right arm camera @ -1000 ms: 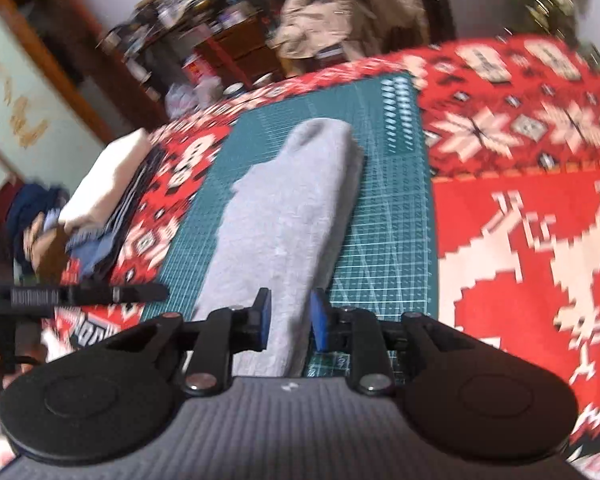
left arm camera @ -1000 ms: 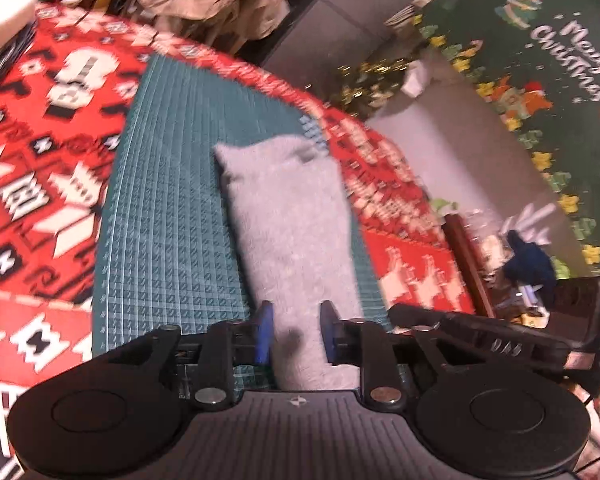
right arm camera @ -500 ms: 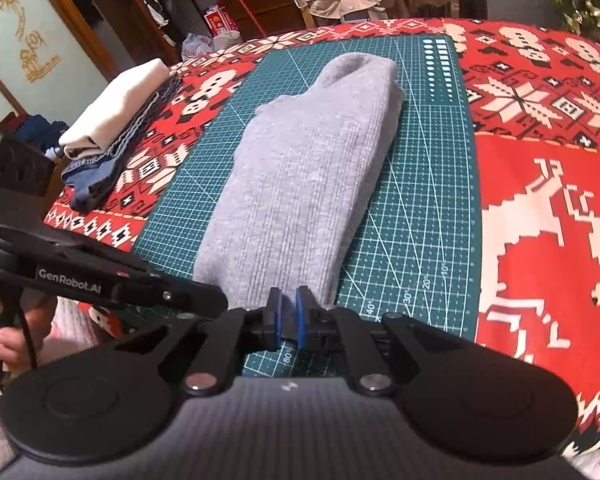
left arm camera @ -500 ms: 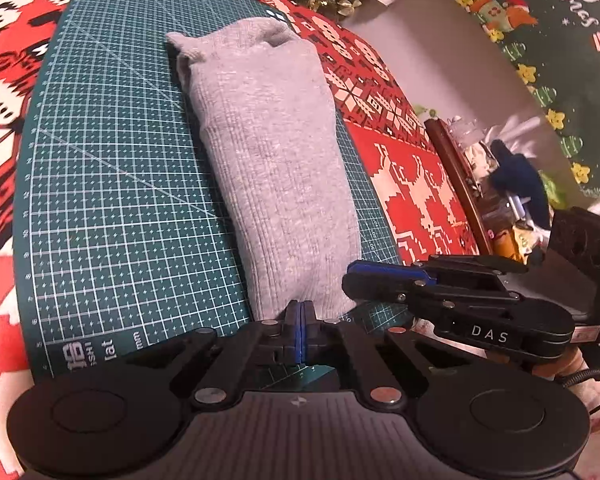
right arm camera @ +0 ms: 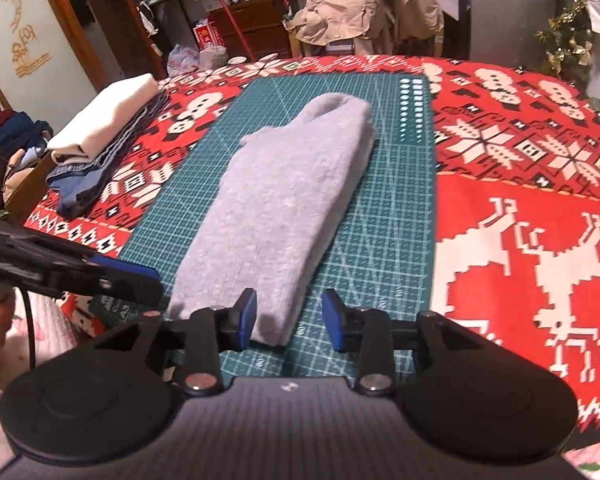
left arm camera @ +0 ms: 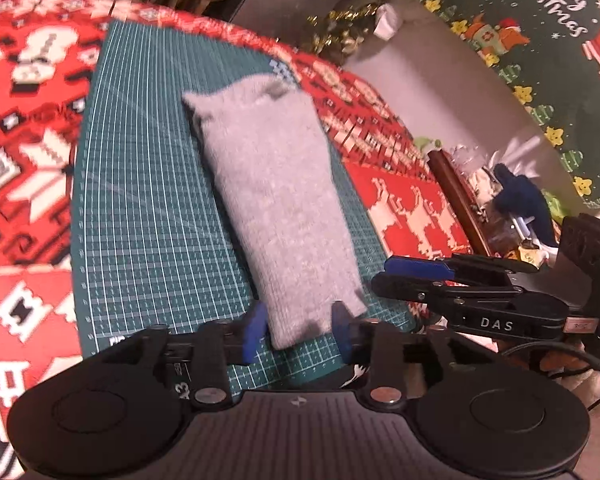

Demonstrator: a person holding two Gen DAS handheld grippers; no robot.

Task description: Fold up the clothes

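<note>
1. left wrist view: the left gripper (left arm camera: 298,332) has its blue-padded fingers (left arm camera: 253,332) spread apart and grips nothing; the near end of the grey folded garment (left arm camera: 276,208) lies in the gap between them.
2. same view: the garment is a long narrow bundle lying lengthwise on the green cutting mat (left arm camera: 148,208), nearer the mat's right edge, its far end reaching toward the mat's far right corner.
3. same view: the mat lies on a red patterned blanket (left arm camera: 24,128). the right gripper (left arm camera: 416,272) shows side-on at right, just beside the garment's near right corner; from here its spread cannot be told.
4. right wrist view: the right gripper (right arm camera: 288,318) is released too, pads wide. the garment's (right arm camera: 284,208) near right corner sits by the left pad, the rest of the gap showing bare mat (right arm camera: 384,216).
5. same view: the left gripper (right arm camera: 120,276) reaches in from the left edge, close to the garment's near left corner.
6. same view: a stack of folded clothes (right arm camera: 100,136), cream on top of denim, rests on the blanket (right arm camera: 520,152) left of the mat, well apart from the garment.
</note>
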